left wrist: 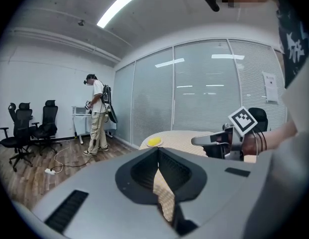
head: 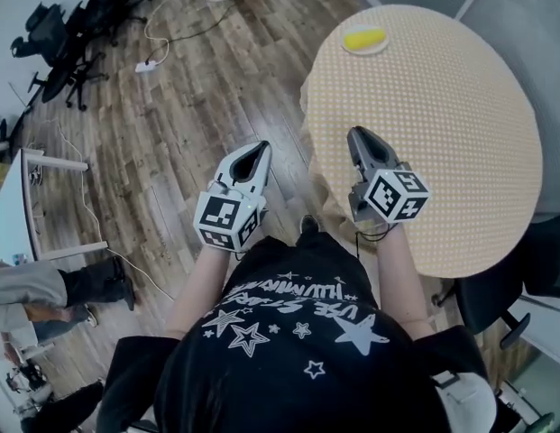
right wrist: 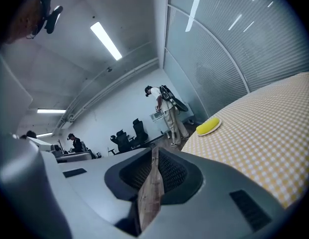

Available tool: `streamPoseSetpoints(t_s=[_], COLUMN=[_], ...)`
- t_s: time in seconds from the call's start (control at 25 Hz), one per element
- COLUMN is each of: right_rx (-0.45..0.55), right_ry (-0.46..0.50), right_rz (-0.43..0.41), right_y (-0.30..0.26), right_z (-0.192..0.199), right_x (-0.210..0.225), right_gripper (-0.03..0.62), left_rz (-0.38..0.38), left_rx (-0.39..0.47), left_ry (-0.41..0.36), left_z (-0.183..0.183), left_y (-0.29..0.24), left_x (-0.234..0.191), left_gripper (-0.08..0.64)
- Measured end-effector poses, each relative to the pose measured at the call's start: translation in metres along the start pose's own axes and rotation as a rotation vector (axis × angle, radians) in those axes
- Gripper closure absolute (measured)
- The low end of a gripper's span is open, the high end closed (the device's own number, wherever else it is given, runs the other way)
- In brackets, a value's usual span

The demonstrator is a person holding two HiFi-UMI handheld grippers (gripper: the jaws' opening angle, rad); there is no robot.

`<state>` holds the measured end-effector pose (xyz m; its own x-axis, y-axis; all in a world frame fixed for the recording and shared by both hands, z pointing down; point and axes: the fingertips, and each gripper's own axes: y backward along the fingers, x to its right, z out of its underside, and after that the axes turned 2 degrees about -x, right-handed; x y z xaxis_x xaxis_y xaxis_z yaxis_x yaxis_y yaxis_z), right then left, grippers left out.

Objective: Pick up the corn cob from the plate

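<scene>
Left tool: tips pressed together, empty, over floor off desk's left edge. Right tool: pressed together, empty, above near-left edge. Corn cob on plate at far edge, straight ahead of right tool, long axis crosswise; right tool nearer.

Table right, floor left.
My right gripper hangs over the table's near-left part; my left gripper is beside it, over the floor. Corn cob lies on the plate at the table's far edge, well ahead. Chairs stand far left.
</scene>
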<state>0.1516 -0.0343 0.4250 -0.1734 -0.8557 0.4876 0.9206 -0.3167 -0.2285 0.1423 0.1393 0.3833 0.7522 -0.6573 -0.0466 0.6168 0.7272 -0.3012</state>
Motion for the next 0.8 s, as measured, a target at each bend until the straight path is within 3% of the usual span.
streamPoseSetpoints(t_s=[0.24,0.44,0.6,0.8], right_rx=[-0.027,-0.007,0.003,0.041], right_ry=[-0.031,-0.055,-0.069,-0.093], right_rz=[0.034,0.074,0.13,0.256], right_y=[-0.018,-0.036,-0.058,-0.075], right_z=[-0.004,-0.014,-0.015,-0.026], right_x=[0.027,0.041,0.057,0.079], right_gripper=[0.54,0.54,0.54,0.54], left_rz=[-0.028,-0.007,0.041,0.156], left_rx=[-0.025,-0.028,-0.027,-0.027], left_ry=[0.012,0.003,0.003,-0.016], left_z=[-0.002,-0.009,-0.009,-0.018], left_y=[-0.02,-0.044,-0.076,-0.126], left_x=[-0.02,-0.041,-0.065,-0.095], left_gripper=[0.552,0.552,0.552,0.552])
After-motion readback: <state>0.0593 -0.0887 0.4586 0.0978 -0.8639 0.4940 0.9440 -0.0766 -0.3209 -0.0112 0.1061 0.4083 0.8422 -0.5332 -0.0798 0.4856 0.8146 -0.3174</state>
